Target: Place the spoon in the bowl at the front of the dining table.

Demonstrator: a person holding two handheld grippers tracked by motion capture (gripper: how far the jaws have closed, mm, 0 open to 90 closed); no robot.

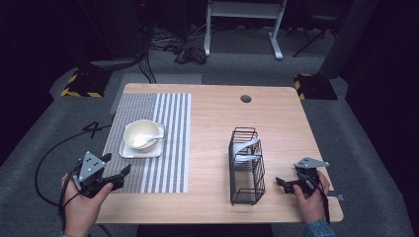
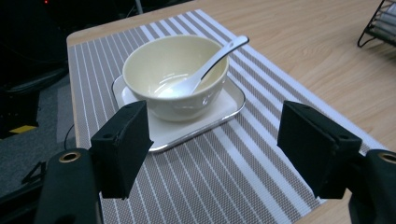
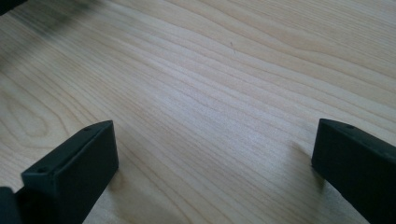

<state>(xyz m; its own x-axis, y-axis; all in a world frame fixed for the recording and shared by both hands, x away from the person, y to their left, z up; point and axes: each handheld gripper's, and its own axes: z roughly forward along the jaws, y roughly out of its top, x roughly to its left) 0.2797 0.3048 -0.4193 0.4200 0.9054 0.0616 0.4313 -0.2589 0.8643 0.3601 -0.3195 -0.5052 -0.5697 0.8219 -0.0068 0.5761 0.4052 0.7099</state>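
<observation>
We see the table [image 1: 212, 123] with a striped mat [image 1: 168, 143] at centre left and a wire rack [image 1: 246, 165] lower right. The cream bowl [image 2: 175, 77] on its tray [image 2: 219, 112] sits upper centre of the left gripper view, straight ahead of our left claw [image 2: 224, 144], nearer than our right claw [image 3: 215, 163]; both gape empty. The spoon [image 2: 205, 70] handle points upper right.
</observation>
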